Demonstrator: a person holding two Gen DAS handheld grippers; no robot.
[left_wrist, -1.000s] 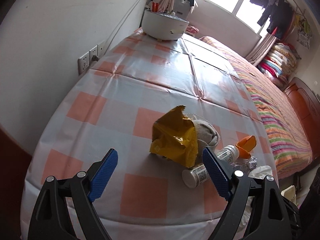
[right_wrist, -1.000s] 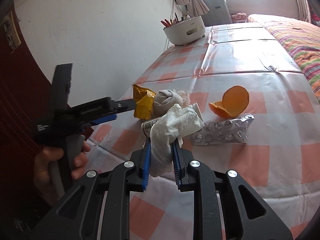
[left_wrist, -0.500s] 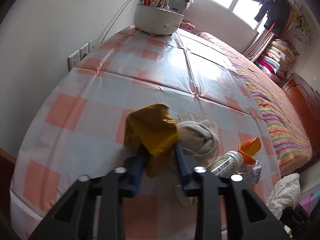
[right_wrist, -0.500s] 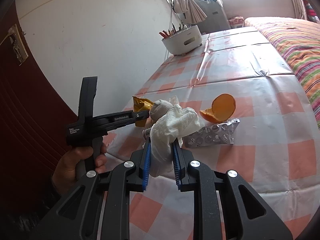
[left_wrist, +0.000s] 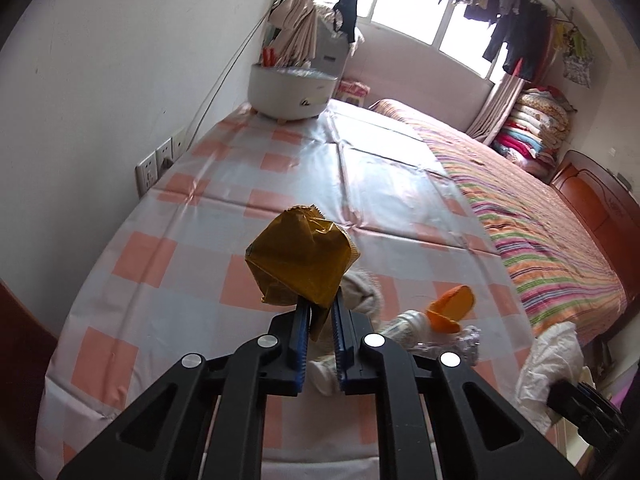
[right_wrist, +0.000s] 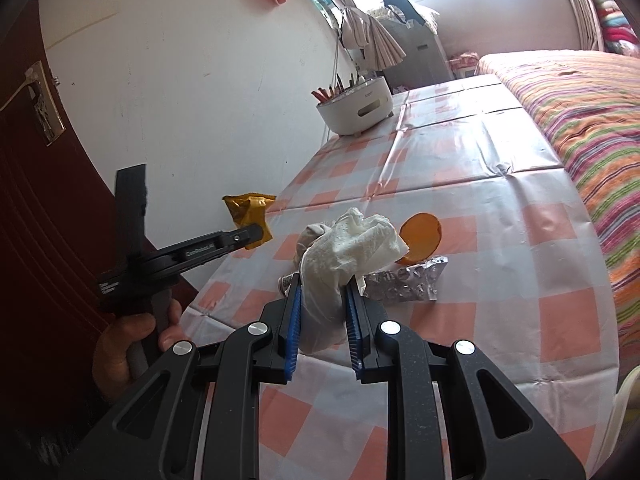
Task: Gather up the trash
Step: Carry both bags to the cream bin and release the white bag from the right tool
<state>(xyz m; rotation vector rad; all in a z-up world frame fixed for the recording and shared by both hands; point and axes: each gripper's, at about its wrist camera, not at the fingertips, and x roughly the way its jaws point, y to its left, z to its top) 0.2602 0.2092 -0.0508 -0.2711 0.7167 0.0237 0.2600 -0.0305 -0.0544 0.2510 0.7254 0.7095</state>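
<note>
My left gripper [left_wrist: 320, 312] is shut on a crumpled yellow wrapper [left_wrist: 300, 264], lifted clear of the checked tablecloth [left_wrist: 160, 248]. From the right wrist view the same wrapper [right_wrist: 248, 214] hangs at the left gripper's tip [right_wrist: 252, 234], above the table's left edge. The right gripper [right_wrist: 322, 298] is shut on a wad of white tissue [right_wrist: 344, 252]. On the table below lie a grey sock ball [left_wrist: 362, 292], a small white bottle [left_wrist: 404, 322], orange peel [right_wrist: 420, 236] and a silver pill blister [right_wrist: 404, 284].
A white round holder with utensils [right_wrist: 356, 106] stands at the table's far end by the wall. Wall sockets [left_wrist: 154, 164] sit left of the table. A bed with a striped cover [left_wrist: 540, 236] runs along the right side. A person's hand [right_wrist: 124, 344] holds the left gripper.
The left gripper closed on the yellow wrapper and lifted it off the table. The right gripper, still holding the tissue, rose and drew back a little.
</note>
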